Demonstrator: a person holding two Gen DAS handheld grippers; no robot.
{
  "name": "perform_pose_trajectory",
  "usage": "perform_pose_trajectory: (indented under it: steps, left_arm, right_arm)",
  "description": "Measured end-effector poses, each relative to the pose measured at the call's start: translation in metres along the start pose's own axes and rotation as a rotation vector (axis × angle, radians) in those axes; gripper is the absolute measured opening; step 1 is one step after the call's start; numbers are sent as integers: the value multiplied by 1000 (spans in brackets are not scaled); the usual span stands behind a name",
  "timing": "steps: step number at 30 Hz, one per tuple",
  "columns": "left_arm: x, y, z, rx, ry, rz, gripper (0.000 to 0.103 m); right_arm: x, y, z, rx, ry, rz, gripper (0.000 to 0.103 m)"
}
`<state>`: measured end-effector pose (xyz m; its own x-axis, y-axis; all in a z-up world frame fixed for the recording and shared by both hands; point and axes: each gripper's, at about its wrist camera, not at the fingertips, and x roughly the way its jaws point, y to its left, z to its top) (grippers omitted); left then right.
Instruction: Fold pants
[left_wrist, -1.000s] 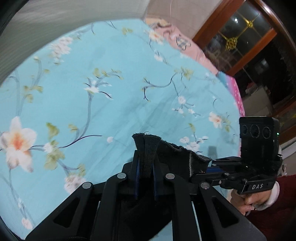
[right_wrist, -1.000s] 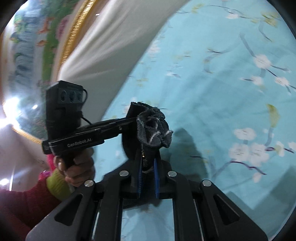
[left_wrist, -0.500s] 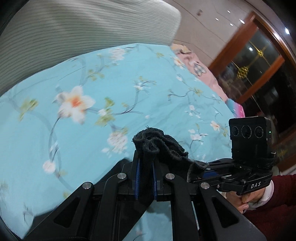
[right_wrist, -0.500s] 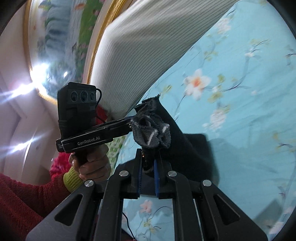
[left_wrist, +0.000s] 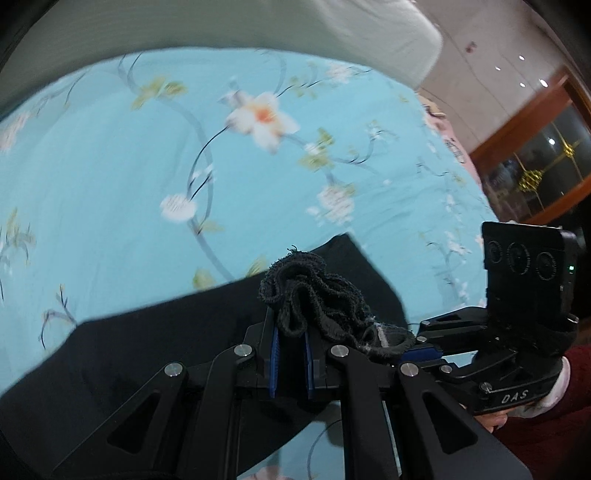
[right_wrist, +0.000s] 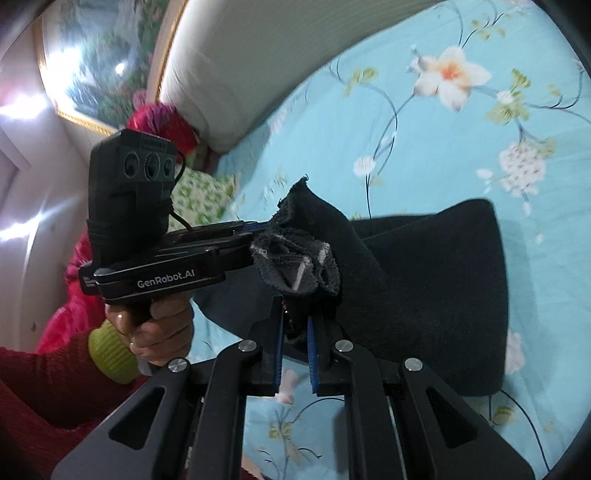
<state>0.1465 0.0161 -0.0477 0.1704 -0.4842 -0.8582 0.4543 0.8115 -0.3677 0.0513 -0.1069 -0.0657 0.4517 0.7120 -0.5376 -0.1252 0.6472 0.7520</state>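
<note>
The black pants (left_wrist: 155, 343) lie on the light blue floral bed sheet (left_wrist: 110, 177), spreading left and below the left gripper. My left gripper (left_wrist: 290, 332) is shut on a bunched, frayed edge of the pants. My right gripper (right_wrist: 295, 325) is shut on the same bunched edge, close beside the left one. In the right wrist view the pants (right_wrist: 436, 288) spread out to the right over the sheet (right_wrist: 443, 140). The left gripper also shows in the right wrist view (right_wrist: 255, 236), and the right gripper in the left wrist view (left_wrist: 406, 343).
A large white ribbed pillow (left_wrist: 221, 26) lies along the far side of the bed, also in the right wrist view (right_wrist: 266, 48). A wooden glass-door cabinet (left_wrist: 535, 162) stands at the right. A framed picture (right_wrist: 99, 62) hangs on the wall. A red cloth (right_wrist: 162, 118) lies beside the pillow.
Both grippers have tilted and moved toward the pillow with the pants edge. The flat body of the pants has come into view under them.
</note>
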Motion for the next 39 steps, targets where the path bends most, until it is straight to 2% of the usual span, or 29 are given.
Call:
perform_pose_trajectory:
  steps: [12,19,23,28,33,39]
  left_arm:
    - [21,33,-25,-115,15,61,8]
    - [21,47,-38,-186,32,94,8]
    - [10,54,-49,-240,11,116,9]
    - [-14,66,-66,-325,-34,157,18]
    - [-44,82,-89,-434,-84,183,25]
    - [-75,99,-117,-576,-141,218,30]
  right_arm:
    - [38,-1,0,-23,92,-70,12]
    - [55,1,-2,-24,141,-103,21]
    - [58,0,-4,-21,161,-99,26]
    - [59,10,-1,-27,172,-77,45]
    - [61,28,-1,-56,190,-41,45]
    - [63,51,10,-102,171,-4,45]
